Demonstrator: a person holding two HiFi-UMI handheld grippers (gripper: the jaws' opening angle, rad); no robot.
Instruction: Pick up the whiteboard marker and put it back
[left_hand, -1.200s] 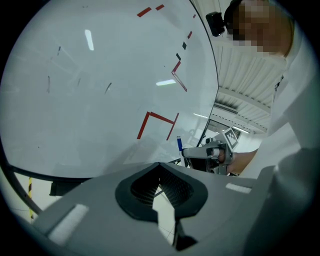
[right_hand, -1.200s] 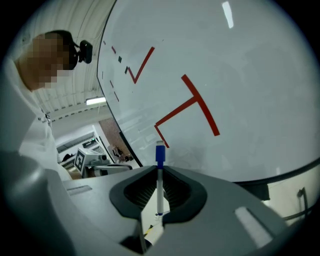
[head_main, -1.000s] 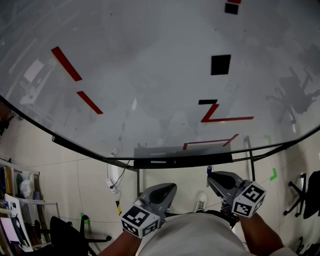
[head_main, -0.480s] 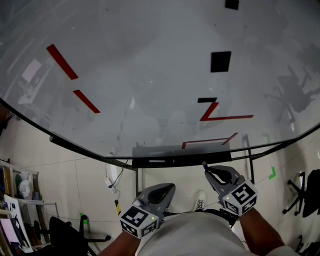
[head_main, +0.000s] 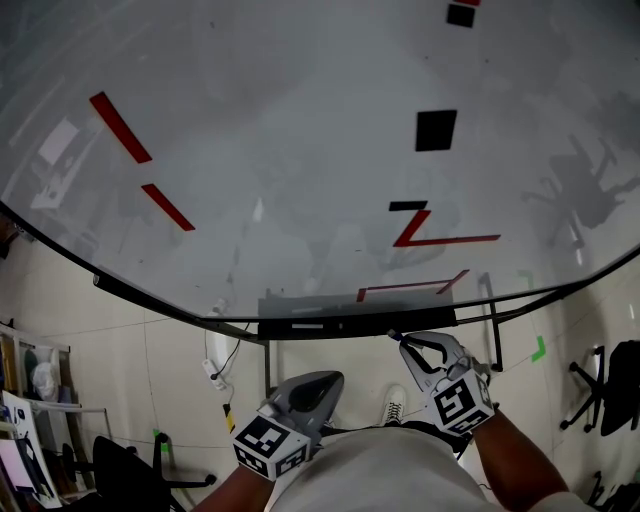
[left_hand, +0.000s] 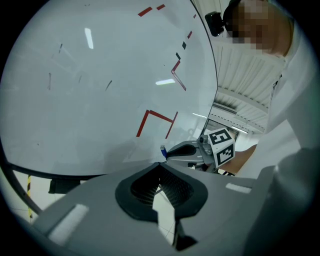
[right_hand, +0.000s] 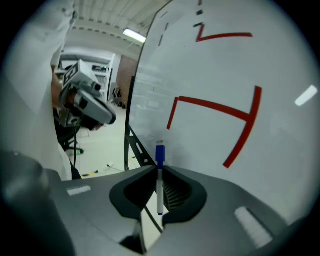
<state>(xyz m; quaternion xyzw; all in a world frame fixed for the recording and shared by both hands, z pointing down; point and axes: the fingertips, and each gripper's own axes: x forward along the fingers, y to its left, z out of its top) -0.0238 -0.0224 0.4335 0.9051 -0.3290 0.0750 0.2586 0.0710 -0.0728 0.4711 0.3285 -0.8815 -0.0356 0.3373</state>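
Right gripper (right_hand: 160, 169) clenched on whiteboard marker (right_hand: 160, 182): slim white barrel pinched between ribbed dark pads (right_hand: 173, 190), blue cap poking past jaw tips. Marker close to glossy whiteboard (head_main: 300, 150), near its bottom edge, by dark rail (head_main: 340, 326) along that edge. Left gripper (head_main: 333, 380) jaws pressed together, nothing between, off board. Angular red strokes (head_main: 445, 240) and black square (head_main: 436, 130) on board.

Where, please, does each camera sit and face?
Head view: on the person's head, steeply down at the whiteboard; forearms, left tool and right tool show.
Left gripper view: on the left tool, along its shut jaws toward the whiteboard; person's torso shows.
Right gripper view: on the right tool, along jaws shut on the marker, facing the whiteboard.
Shared: each gripper view shows the other tool.
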